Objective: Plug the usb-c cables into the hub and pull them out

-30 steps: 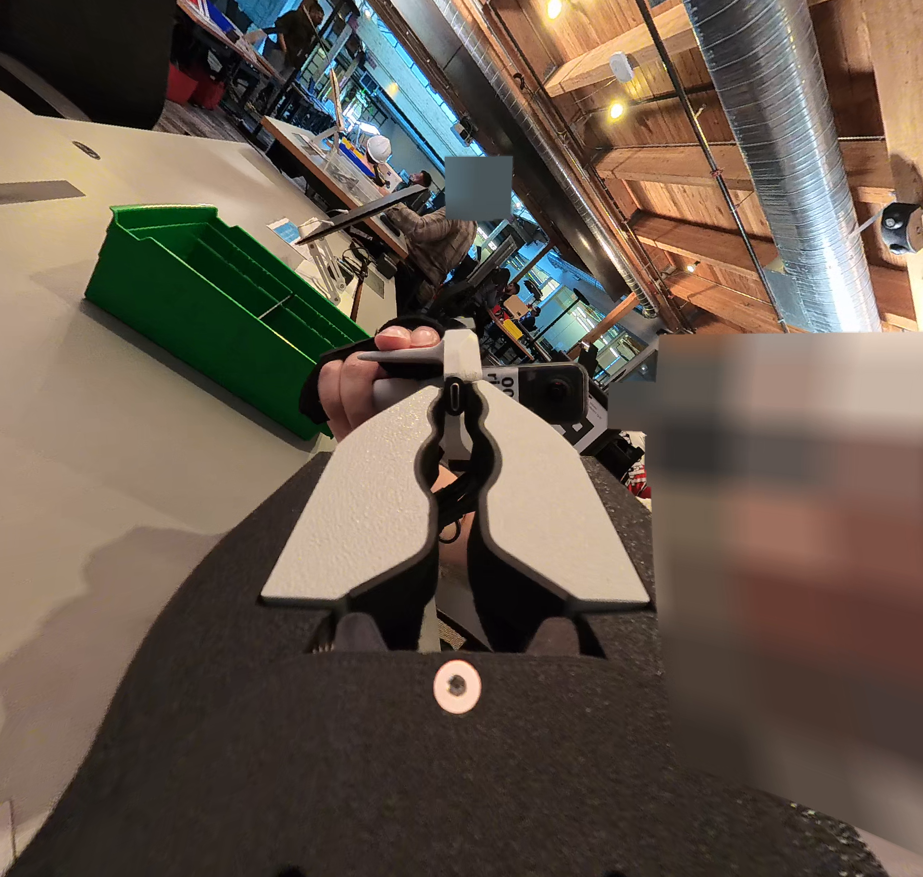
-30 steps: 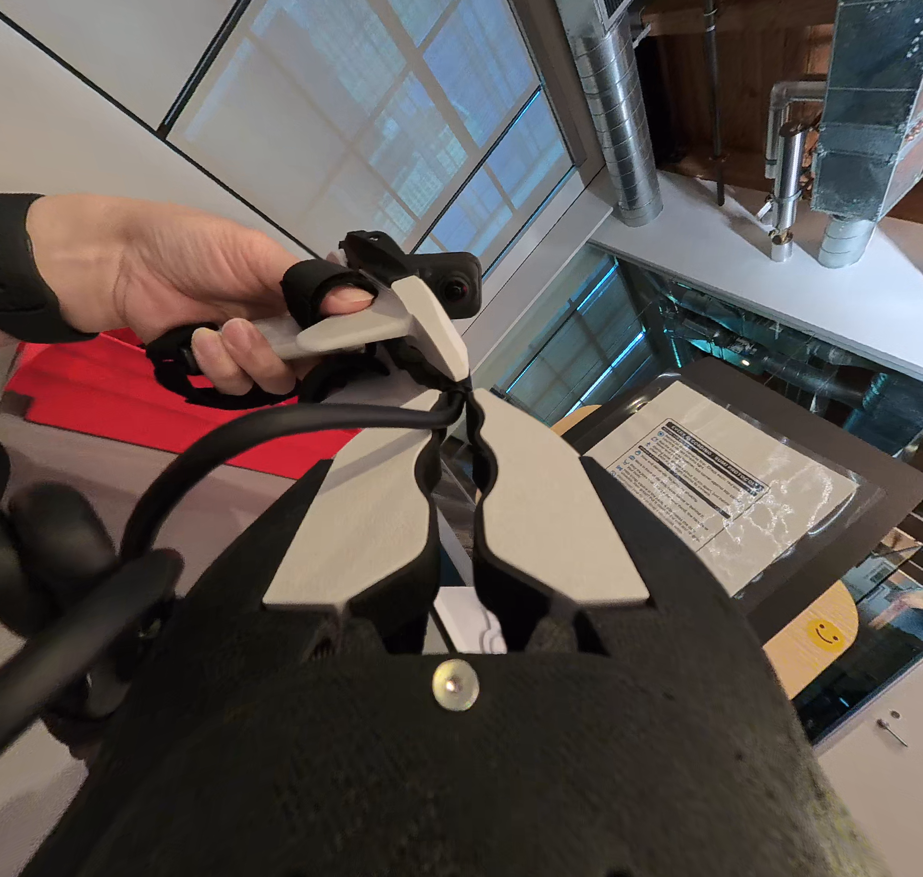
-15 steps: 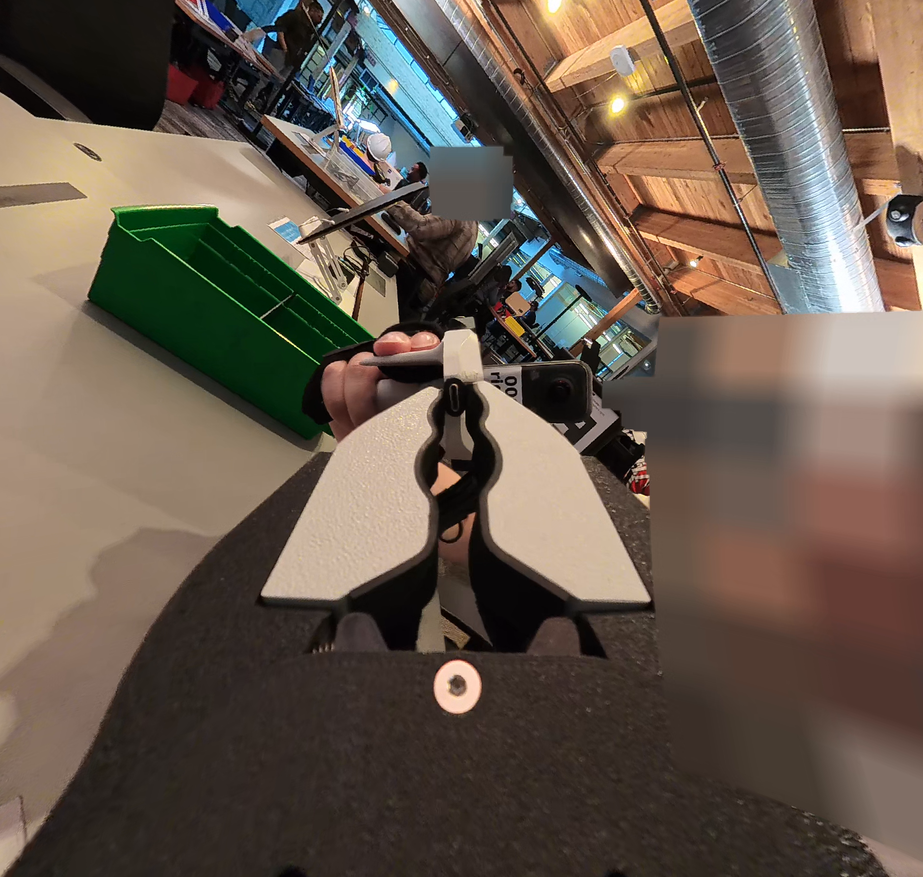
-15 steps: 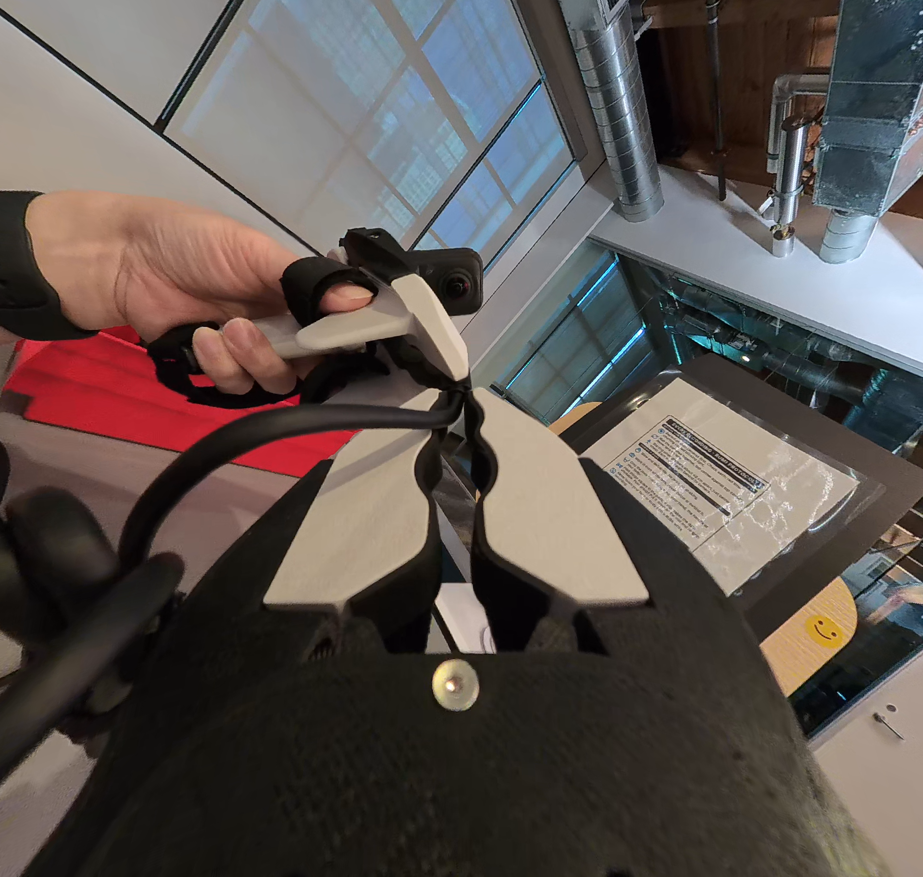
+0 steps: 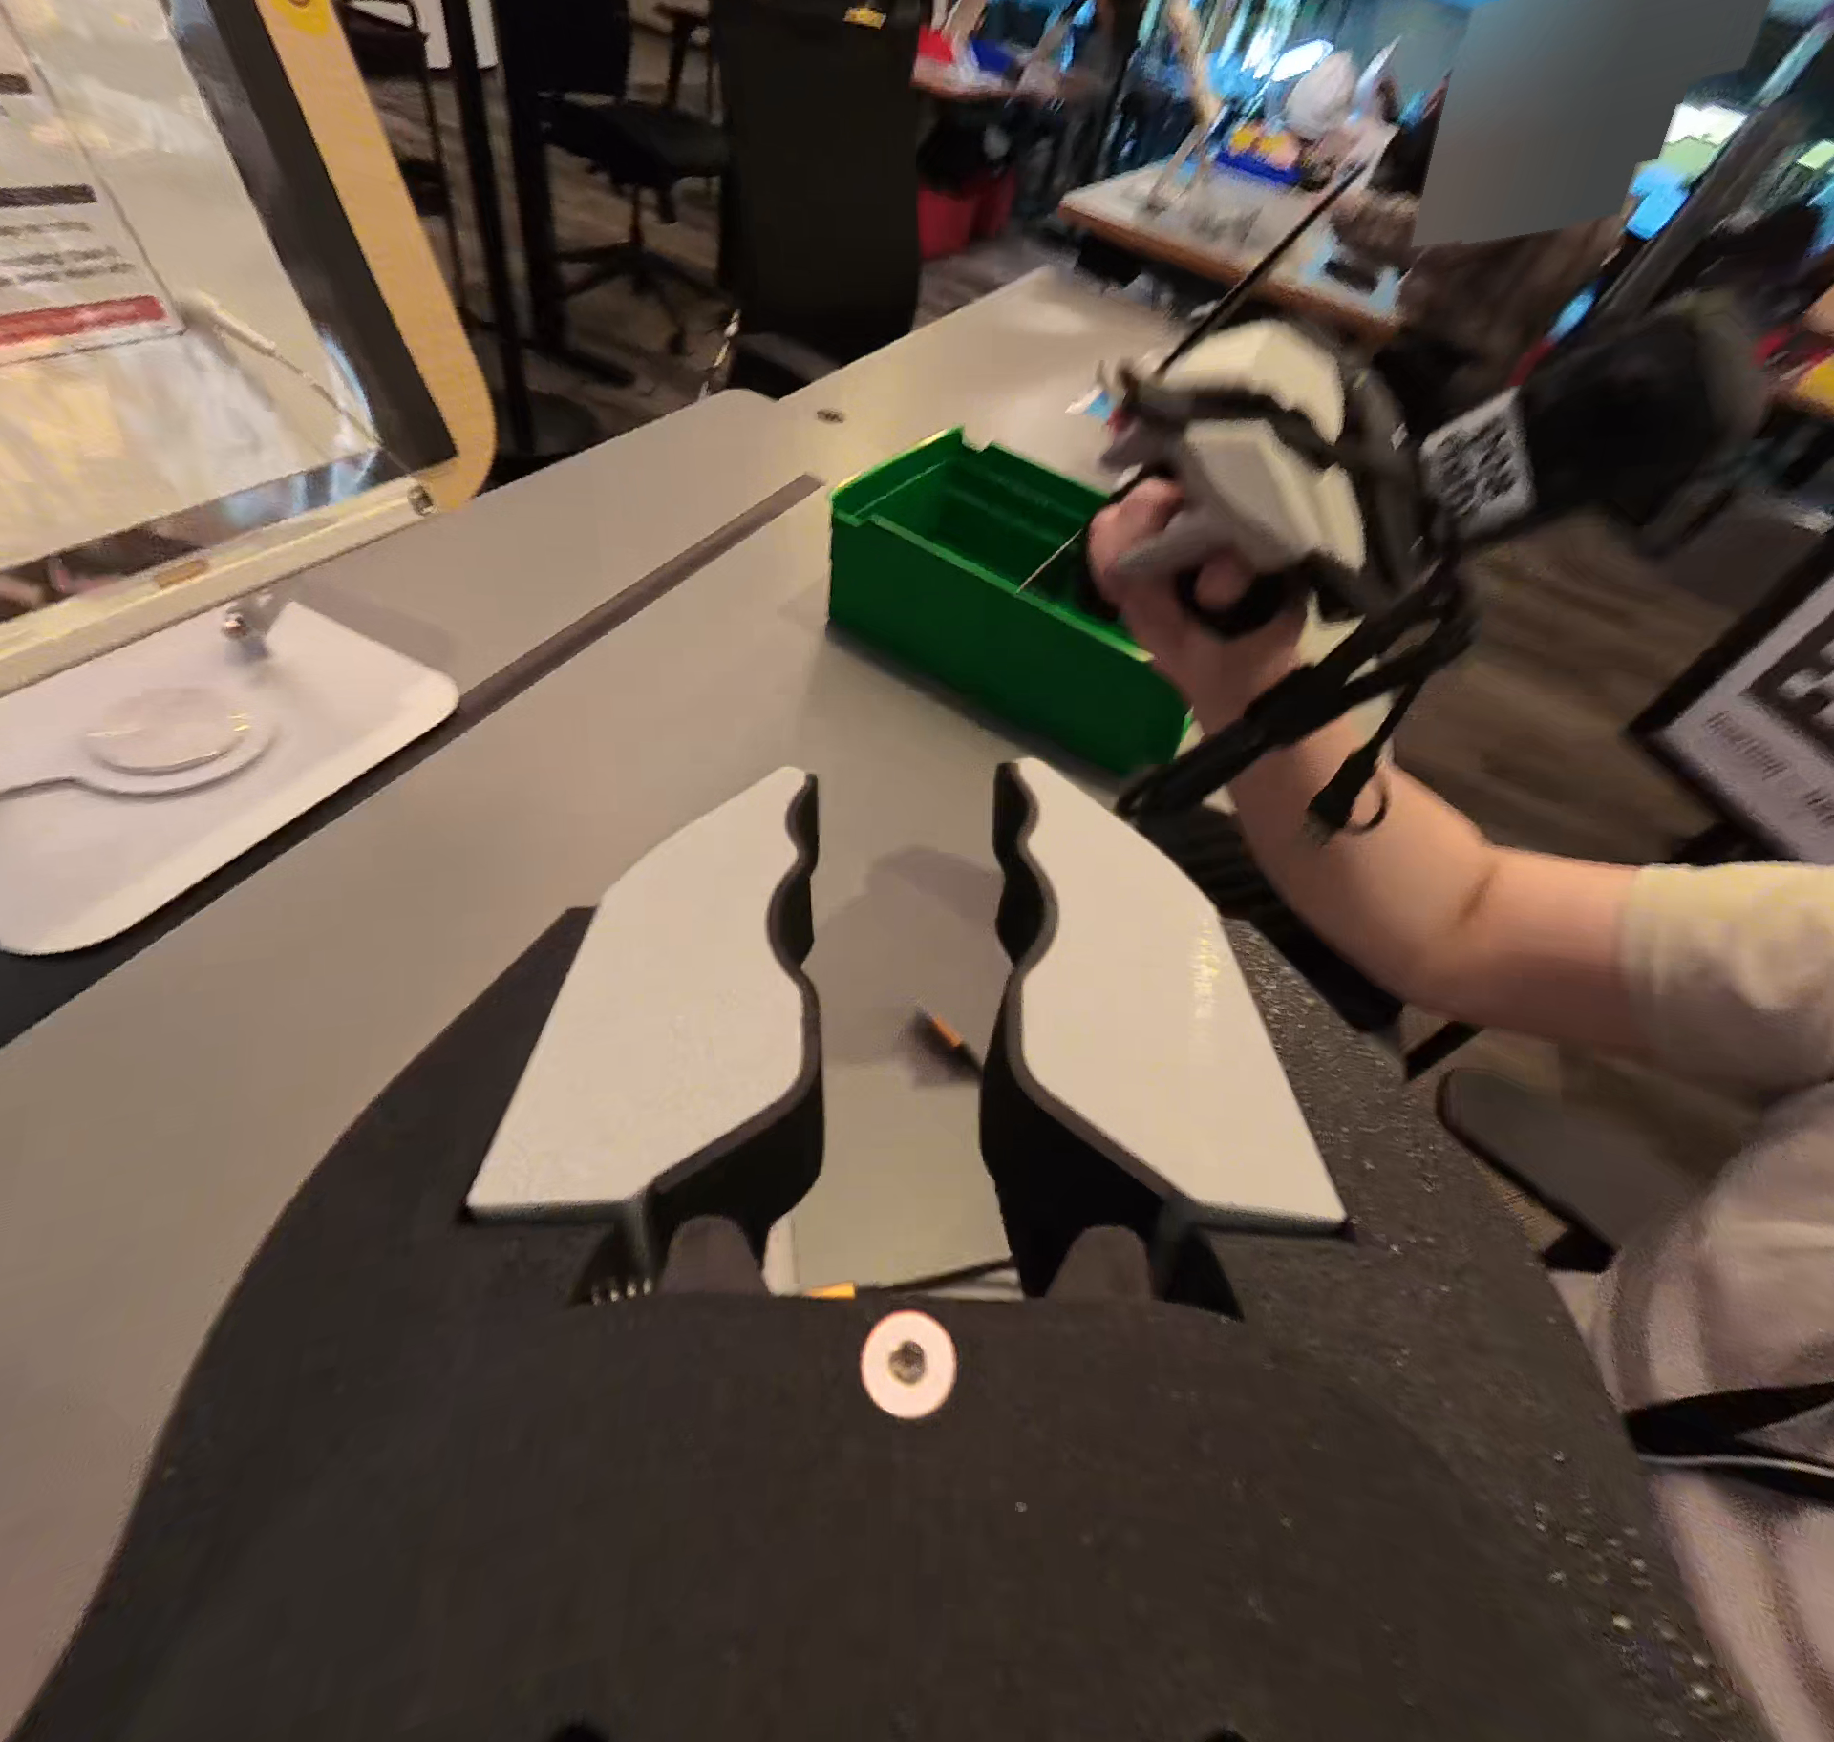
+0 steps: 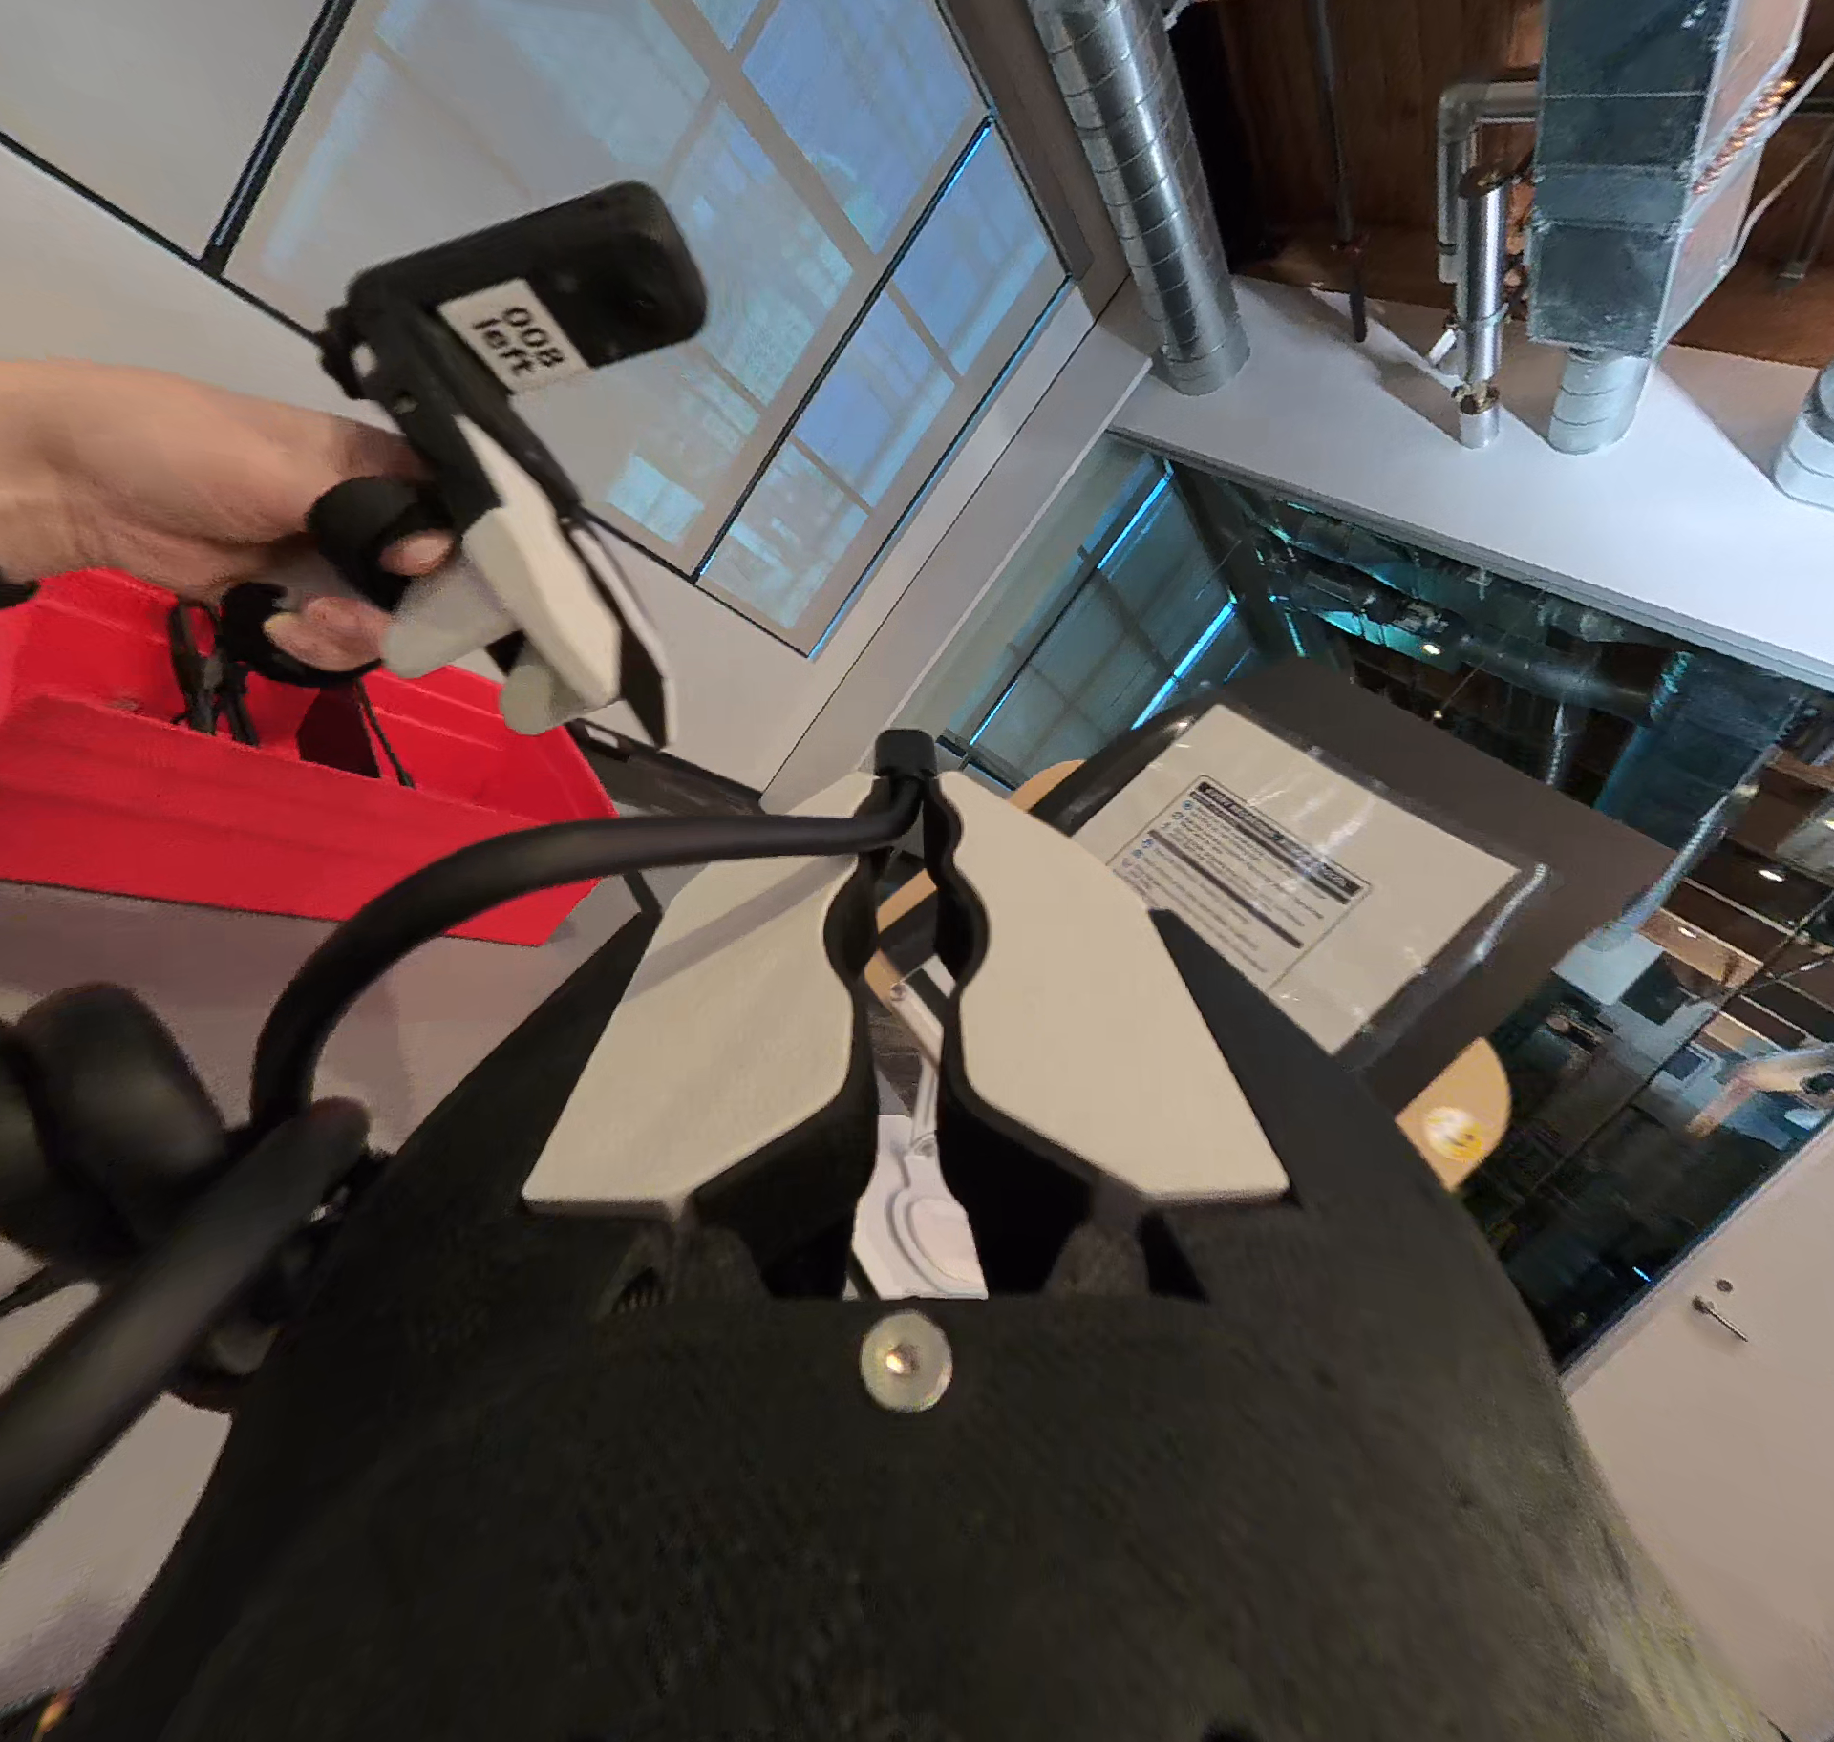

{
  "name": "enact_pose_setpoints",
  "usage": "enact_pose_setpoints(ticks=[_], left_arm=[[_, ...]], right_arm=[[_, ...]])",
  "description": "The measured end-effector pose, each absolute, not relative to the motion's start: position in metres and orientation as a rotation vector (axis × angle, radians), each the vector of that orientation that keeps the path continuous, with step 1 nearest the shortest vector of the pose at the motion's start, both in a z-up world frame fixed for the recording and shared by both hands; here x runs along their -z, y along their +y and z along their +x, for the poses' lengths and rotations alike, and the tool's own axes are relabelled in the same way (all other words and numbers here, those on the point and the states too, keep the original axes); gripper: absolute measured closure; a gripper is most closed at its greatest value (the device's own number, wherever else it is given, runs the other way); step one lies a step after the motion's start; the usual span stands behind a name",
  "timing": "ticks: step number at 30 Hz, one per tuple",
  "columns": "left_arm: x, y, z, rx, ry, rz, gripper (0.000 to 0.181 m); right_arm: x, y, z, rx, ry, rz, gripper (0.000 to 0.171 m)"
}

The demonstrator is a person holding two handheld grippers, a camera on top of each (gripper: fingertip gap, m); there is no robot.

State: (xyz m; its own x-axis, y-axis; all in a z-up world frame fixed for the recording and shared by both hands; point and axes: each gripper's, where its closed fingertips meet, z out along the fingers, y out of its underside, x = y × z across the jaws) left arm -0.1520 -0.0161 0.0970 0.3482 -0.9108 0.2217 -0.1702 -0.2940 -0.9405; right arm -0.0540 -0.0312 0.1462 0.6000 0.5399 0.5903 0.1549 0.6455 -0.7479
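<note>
My left gripper (image 5: 905, 781) is open and empty, tilted down over the grey table (image 5: 496, 851). A small dark piece with an orange tip (image 5: 943, 1035) lies on the table below its fingers. My right gripper (image 6: 918, 801) is shut on a black cable (image 6: 595, 841); the cable's plug end (image 6: 901, 750) sticks up past the fingertips. In the left wrist view the right gripper (image 5: 1121, 414) is up at the right, with black cables (image 5: 1290, 702) hanging from the hand. The left gripper (image 6: 605, 702) shows in the right wrist view, apart from the plug. No hub is in view.
A green bin (image 5: 992, 603) stands on the table ahead of the left gripper. A red bin (image 6: 298, 801) shows at the left in the right wrist view. A clear sign holder on a white base (image 5: 198, 752) stands at the left. A person's forearm (image 5: 1439, 920) crosses the right side. The left gripper's tips are roughly 12 cm from the right gripper's.
My left gripper held a pale hub against the cable plug; it has opened, lost the hub from view and swung down toward the table. The right gripper still holds the cable.
</note>
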Motion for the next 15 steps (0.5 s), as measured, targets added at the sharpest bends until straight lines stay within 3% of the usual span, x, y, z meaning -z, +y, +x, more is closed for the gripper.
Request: enact_pose_setpoints(ticks=[1, 4, 11, 15], left_arm=[[-0.092, -0.019, -0.153, 0.979, 0.984, -1.724, 0.142], [-0.061, -0.03, -0.16, 0.876, 0.993, -1.797, 0.128], [0.08, -0.034, -0.211, 0.509, 0.998, -2.178, 0.128], [0.121, -0.044, -0.216, 0.511, 1.017, -2.268, 0.128]], right_arm=[[-0.151, -0.032, -0.048, -0.254, -0.912, -0.864, 0.164], [-0.163, -0.037, -0.032, -0.254, -0.885, -0.859, 0.164], [-0.17, -0.042, -0.029, -0.235, -0.895, -0.847, 0.164], [-0.168, -0.041, -0.032, -0.219, -0.913, -0.853, 0.164]])
